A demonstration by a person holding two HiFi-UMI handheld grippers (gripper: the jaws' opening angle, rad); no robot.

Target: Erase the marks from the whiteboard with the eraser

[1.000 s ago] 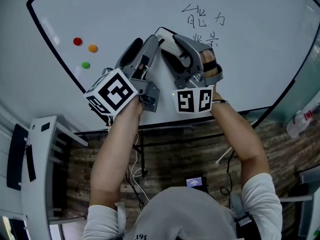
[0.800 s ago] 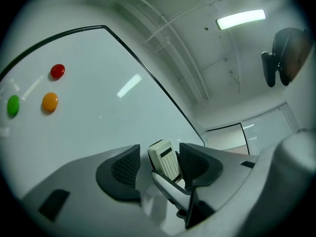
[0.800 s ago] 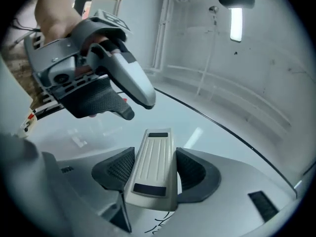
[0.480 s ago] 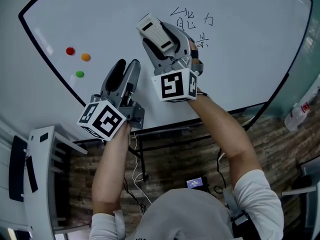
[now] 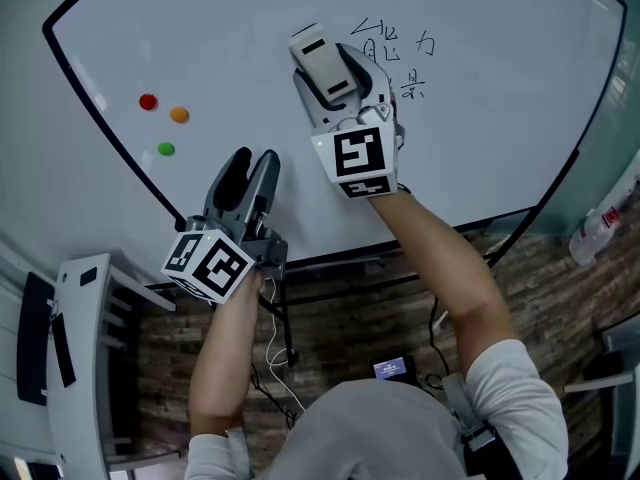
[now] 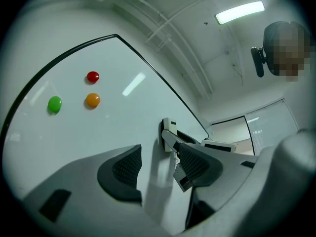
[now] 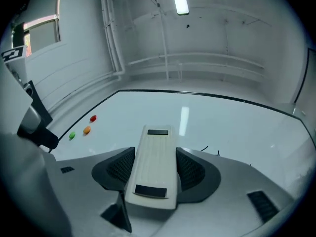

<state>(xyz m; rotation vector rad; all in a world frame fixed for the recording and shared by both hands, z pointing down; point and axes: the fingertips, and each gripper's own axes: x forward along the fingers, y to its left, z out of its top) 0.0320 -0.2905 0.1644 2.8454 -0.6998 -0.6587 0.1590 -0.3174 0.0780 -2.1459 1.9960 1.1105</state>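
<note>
Currently the right gripper (image 5: 338, 80) is closed on the eraser (image 5: 322, 60), with both pads pressing the eraser's long sides, as the right gripper view confirms (image 7: 154, 172). The left gripper (image 5: 248, 180) hangs at lower left of the head view with its jaws a narrow gap apart and nothing between them; only bare board shows in that gap in the left gripper view (image 6: 157, 168).

The eraser sits at upper centre of the head view, on or very near the whiteboard (image 5: 500, 138), just left of the handwritten marks (image 5: 392, 44). In the left gripper view it appears to meet the board surface, but contact is not certain.

Step in hand, as judged: the eraser is positioned beside the marks and no stroke has crossed them, since all characters read intact. The next move calls for a sweep toward the right of the frame, with the felt face flat and pressed firmly, then a lower pass for the second row.

The eraser's long axis runs along the jaws, toward the top of the frame and tilted slightly left; its far end points at the board's upper edge
</note>
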